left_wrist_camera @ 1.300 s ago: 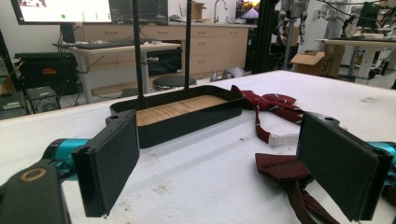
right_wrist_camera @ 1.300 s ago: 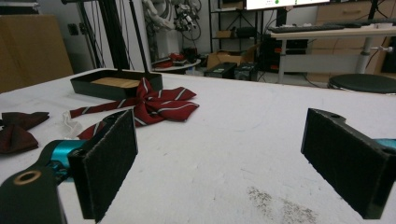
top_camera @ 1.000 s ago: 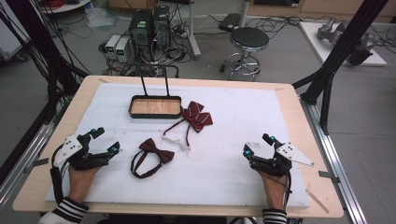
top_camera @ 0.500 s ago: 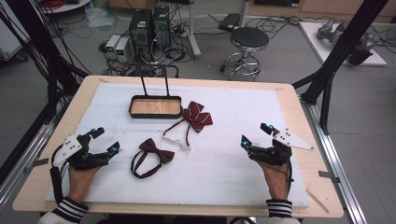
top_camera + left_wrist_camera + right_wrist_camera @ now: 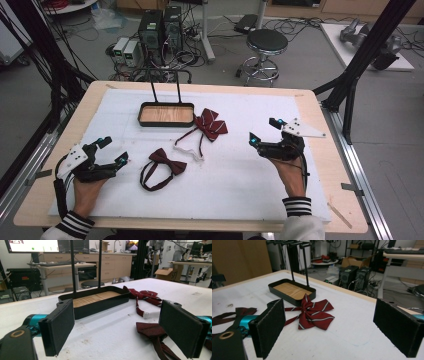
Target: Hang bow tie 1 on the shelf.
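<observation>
A striped red bow tie [image 5: 210, 124] [image 5: 314, 311] [image 5: 145, 295] lies on the white mat just right of a black tray [image 5: 166, 115] [image 5: 97, 301] [image 5: 289, 291] with a wooden floor and a tall wire handle. A plain dark red bow tie [image 5: 162, 165] [image 5: 155, 333] with a looped strap lies nearer the front. My left gripper [image 5: 114, 152] [image 5: 125, 327] stands open at the front left, close to the plain tie. My right gripper [image 5: 264, 131] [image 5: 337, 327] is open at the right, facing the striped tie. Both hold nothing.
The white mat [image 5: 240, 175] covers most of the wooden table [image 5: 330, 150]. Black frame posts [image 5: 350, 75] rise at both back corners. A stool [image 5: 265, 47] and computer cases [image 5: 160, 27] stand on the floor behind the table.
My right gripper has moved forward and left, toward the striped bow tie. The left gripper, both ties and the tray have stayed put.
</observation>
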The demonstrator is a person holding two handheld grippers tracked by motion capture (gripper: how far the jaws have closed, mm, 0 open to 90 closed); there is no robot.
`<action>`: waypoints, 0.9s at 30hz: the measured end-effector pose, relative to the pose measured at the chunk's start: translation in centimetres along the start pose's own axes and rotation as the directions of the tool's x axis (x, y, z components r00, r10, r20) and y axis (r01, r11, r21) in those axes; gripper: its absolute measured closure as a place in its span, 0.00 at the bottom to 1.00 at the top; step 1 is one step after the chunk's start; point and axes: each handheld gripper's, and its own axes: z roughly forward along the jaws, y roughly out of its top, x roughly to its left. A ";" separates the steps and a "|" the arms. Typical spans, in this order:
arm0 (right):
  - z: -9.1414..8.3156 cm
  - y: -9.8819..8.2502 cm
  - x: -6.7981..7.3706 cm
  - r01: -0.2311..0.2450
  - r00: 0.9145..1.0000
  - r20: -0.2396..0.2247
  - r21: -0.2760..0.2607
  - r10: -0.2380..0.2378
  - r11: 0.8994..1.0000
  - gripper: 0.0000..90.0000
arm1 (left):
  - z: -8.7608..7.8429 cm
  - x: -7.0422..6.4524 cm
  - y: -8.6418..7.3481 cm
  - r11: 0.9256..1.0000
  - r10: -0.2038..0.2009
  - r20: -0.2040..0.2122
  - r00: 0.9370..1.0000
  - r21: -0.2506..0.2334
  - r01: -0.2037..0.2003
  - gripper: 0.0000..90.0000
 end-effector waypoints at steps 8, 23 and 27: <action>2.4 1.9 0.0 0.015 0.999 -0.039 0.039 -0.013 0.999 0.11 | 0.0 0.0 0.0 1.000 0.001 -0.002 1.000 0.000 -0.001 0.15; 6.7 5.2 -0.3 0.048 0.996 -0.075 0.116 -0.040 0.992 0.11 | 0.0 0.0 0.0 1.000 0.002 -0.003 1.000 0.001 -0.002 0.16; 8.0 5.6 -0.3 0.061 0.995 -0.081 0.145 -0.050 0.987 0.11 | 0.0 0.0 0.0 1.000 0.002 -0.002 1.000 0.001 -0.002 0.16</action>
